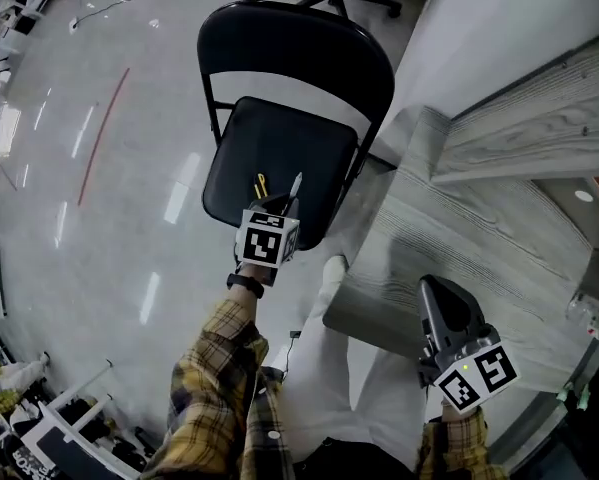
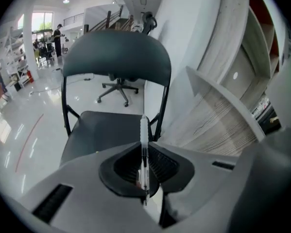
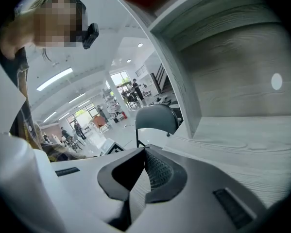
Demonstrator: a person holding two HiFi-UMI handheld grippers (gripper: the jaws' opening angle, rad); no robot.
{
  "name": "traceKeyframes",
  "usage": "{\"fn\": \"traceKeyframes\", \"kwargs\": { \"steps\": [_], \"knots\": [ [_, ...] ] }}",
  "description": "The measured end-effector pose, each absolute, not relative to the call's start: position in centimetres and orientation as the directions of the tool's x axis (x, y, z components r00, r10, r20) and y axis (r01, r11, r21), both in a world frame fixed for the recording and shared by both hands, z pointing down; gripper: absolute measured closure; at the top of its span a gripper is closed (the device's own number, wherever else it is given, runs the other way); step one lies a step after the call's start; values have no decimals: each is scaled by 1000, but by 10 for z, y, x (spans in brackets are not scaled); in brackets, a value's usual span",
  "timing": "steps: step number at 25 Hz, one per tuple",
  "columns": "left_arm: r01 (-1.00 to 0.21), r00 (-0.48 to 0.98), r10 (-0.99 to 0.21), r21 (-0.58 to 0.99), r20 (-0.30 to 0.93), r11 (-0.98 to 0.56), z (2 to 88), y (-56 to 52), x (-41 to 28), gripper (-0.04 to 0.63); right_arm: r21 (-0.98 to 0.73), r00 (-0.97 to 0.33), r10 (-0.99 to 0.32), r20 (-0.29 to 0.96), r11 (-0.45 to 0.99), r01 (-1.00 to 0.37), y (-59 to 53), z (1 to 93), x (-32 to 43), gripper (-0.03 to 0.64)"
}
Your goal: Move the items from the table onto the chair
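- Pinched between the narrowly set jaws of the left claw [image 2: 144, 148] is a slim whitish pen [image 2: 144, 130]; the grip is taken on the lower half of its barrel.
- Judged by its look, the pen is light, stiff and smooth, so it may slip or swivel. A hold nearer mid-barrel would be steadier.
- Its long axis is laid along the line of the jaws, and the free end is pointed far, towards the back of the chair [image 2: 113, 64].
- From the head view, the pen is seen held above the near edge of the black seat, not yet set down.
- Just left of the pen's end a small yellow thing [image 1: 261, 184] is seen over the seat; what it is cannot be told.
- To the right, the right claw [image 3: 145, 153] is closed with nothing in it, above the pale wood-grain bench [image 1: 459, 233].
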State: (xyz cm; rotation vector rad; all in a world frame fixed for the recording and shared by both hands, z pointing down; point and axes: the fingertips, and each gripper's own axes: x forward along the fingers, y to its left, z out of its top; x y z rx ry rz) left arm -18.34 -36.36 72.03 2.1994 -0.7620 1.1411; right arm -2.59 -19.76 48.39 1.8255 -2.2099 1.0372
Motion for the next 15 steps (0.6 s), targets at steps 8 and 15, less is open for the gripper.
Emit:
{"fn": "traceKeyframes", "kwargs": {
  "steps": [8, 15],
  "knots": [
    [-773, 404, -188, 223, 895, -594, 856, -376, -194, 551, -462, -294, -834, 468, 53, -885, -221, 542, -31, 598],
    [-754, 347, -114, 205, 931, -624, 915, -371, -186, 551, -454, -280, -824, 492, 31, -890, -222, 565, -13, 598]
  ]
}}
